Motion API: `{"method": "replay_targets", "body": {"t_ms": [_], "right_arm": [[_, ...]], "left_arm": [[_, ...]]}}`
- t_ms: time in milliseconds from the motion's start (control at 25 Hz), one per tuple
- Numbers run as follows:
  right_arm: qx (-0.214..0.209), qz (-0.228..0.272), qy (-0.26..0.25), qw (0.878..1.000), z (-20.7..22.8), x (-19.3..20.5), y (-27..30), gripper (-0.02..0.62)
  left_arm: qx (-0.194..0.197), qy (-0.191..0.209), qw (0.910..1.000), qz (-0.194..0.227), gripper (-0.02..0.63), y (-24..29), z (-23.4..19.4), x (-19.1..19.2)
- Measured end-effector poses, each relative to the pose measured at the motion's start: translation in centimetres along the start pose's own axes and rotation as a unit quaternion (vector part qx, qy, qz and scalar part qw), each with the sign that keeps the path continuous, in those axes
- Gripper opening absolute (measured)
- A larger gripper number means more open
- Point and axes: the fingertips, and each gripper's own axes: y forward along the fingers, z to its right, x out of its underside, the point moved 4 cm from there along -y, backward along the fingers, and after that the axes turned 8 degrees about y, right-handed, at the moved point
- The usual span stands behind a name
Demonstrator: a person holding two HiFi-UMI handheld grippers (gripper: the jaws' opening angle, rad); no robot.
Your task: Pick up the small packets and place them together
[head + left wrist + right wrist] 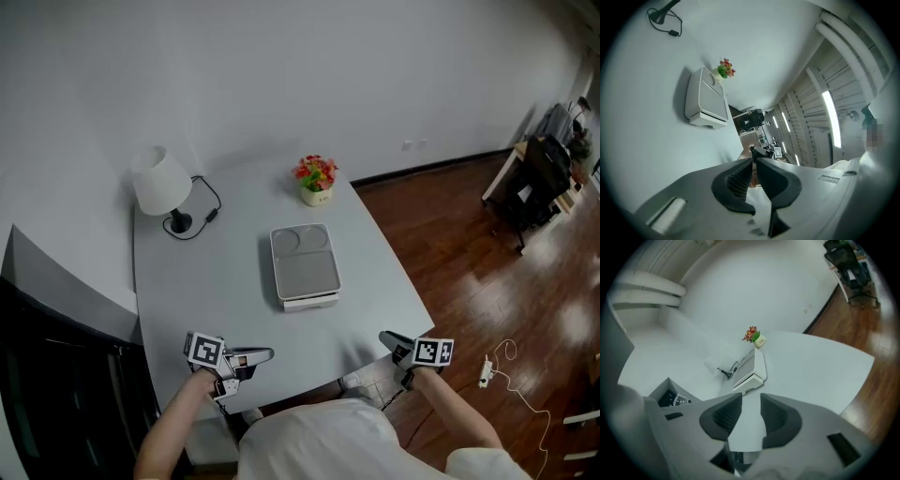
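A: What is lying in the middle of the table (202, 281)?

B: A white tray (304, 264) is lying there, with two round hollows showing at its far end. I am placing everything else from it.

A: Where is the left gripper (266, 354) hovering?

B: It is hanging on the near side of the white tray and off to its left, over the table's near edge, with its tips pointing rightward. Its jaws are sitting almost pressed together, with only a sliver showing between them, and nothing is lying in that sliver.

A: And the right gripper (385, 337)?

B: It is hovering on the near side of the tray too, but off to its right, at the table's edge. Its jaws are standing a little apart, bare table is showing through the gap, and they are gripping nothing.

A: Where are the packets lying?

B: No view is letting me tell.

A: What is standing beyond the tray?

B: A flower pot (316, 180) is standing just past its far edge, and a lamp (161, 183) is standing well off to its far left, with a cord trailing beside it
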Motion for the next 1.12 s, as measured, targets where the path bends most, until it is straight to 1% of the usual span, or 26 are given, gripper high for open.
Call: {"method": "replay_targets", "body": {"t_ms": [120,160,200,280,360,400,480,560,640,720,800,880,920,960,1040,1120], "right_arm": [[0.039,0.017,-0.069,0.997,1.6,0.2,-0.5,0.129],[0.054,0.023,-0.099,0.993,2.2,0.2,-0.6,0.13],[0.066,0.028,-0.13,0.989,2.6,0.2,-0.7,0.146],[0.08,0.034,-0.186,0.979,3.0,0.4,-0.5,0.146],[0.08,0.035,-0.223,0.971,3.1,0.8,-0.1,0.146],[0.075,0.036,-0.23,0.97,3.1,0.9,0.1,0.147],[0.065,0.04,-0.229,0.97,3.1,1.3,0.7,0.147],[0.062,0.039,-0.228,0.971,3.3,1.6,1.4,0.149],[0.064,0.038,-0.233,0.97,3.5,1.8,2.2,0.15],[0.068,0.039,-0.239,0.968,3.7,1.9,3.0,0.155],[0.066,0.039,-0.24,0.968,3.6,2.1,4.0,0.155],[0.055,0.036,-0.227,0.972,3.4,2.5,5.2,0.156],[0.049,0.037,-0.215,0.975,3.2,2.6,5.8,0.189],[0.042,0.039,-0.199,0.978,2.9,2.7,6.5,0.243],[0.023,0.046,-0.168,0.984,2.2,3.0,7.9,0.245],[0.006,0.053,-0.138,0.989,1.5,3.2,9.5,0.245]], "left_arm": [[-0.021,0.005,0.9998,-0.002,0.031,0.1,-0.5,-0.1],[-0.024,0.01,0.9997,-0.003,0.045,0.2,-0.4,-0.2],[-0.028,0.014,0.9995,-0.002,0.075,0.2,-0.6,-0.3],[-0.039,0.023,0.9989,0.007,0.078,0.2,-1.1,-0.5],[-0.051,0.035,0.9979,0.019,0.078,0.2,-1.1,-1.0],[-0.056,0.044,0.9971,0.026,0.082,0.3,-1.0,-1.4],[-0.072,0.065,0.9946,0.038,0.123,0.2,-1.1,-1.9],[-0.093,0.082,0.9913,0.043,0.124,0.0,-1.6,-2.1],[-0.115,0.1,0.9874,0.043,0.152,-0.2,-2.3,-2.0],[-0.136,0.126,0.9817,0.046,0.157,-0.4,-2.5,-2.2],[-0.158,0.151,0.9746,0.051,0.172,-0.6,-2.7,-2.4],[-0.18,0.183,0.9646,0.06,0.178,-0.9,-2.6,-2.8],[-0.193,0.204,0.9574,0.068,0.208,-1.0,-2.4,-3.1],[-0.206,0.227,0.9486,0.079,0.249,-1.1,-2.1,-3.4],[-0.233,0.27,0.9285,0.104,0.249,-1.4,-1.6,-4.1],[-0.256,0.302,0.9084,0.134,0.249,-1.7,-0.9,-5.0]]}}
